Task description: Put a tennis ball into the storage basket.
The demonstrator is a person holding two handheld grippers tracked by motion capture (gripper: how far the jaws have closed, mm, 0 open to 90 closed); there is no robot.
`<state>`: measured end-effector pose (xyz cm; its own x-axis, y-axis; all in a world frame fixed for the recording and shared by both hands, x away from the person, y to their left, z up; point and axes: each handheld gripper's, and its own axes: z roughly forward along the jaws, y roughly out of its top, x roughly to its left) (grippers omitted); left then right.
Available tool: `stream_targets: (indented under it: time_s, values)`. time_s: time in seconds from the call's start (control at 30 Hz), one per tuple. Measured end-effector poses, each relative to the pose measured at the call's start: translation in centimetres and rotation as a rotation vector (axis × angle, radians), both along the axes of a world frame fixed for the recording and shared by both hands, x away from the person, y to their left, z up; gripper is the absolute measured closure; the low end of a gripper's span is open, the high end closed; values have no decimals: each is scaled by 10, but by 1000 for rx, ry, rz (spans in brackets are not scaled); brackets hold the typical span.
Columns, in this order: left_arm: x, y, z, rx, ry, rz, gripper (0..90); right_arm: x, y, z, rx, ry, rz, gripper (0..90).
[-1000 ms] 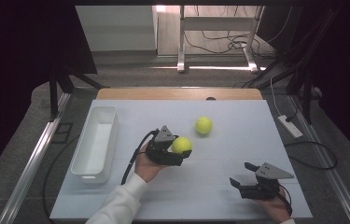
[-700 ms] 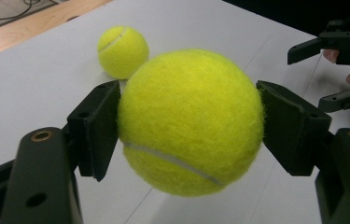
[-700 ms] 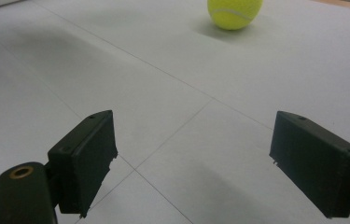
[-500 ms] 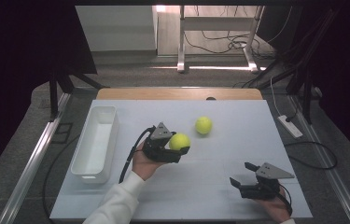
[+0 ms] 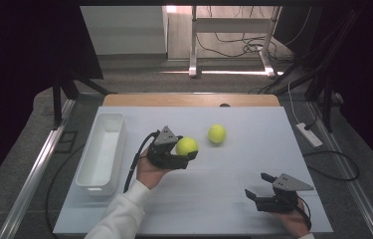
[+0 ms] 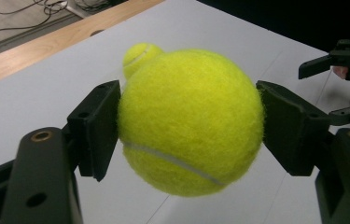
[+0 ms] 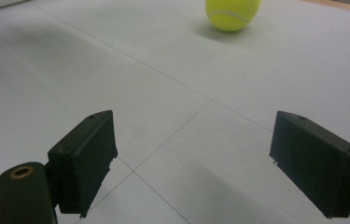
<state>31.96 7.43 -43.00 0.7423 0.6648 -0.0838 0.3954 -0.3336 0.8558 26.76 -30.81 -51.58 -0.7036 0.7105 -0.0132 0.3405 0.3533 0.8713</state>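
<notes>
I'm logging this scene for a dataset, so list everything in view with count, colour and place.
held tennis ball: one, yellow-green, gripped in the left claw above the table
loose tennis ball: one, yellow-green, on the table beyond the held one
bin: one, white, long, at the table's left side
table: one, white top with a wooden far edge
power strip: one, white, on the floor to the right
left claw: one, black, shut on the ball
right claw: one, black, open, near the table's right front
</notes>
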Motion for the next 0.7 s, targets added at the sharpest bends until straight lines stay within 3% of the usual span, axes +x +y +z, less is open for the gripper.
stream_targets:
  time_s: [0.7]
  values:
    - [1, 18, 18, -9, -34, 43, 267, 0, 0, 0, 4, -1, -1, 142]
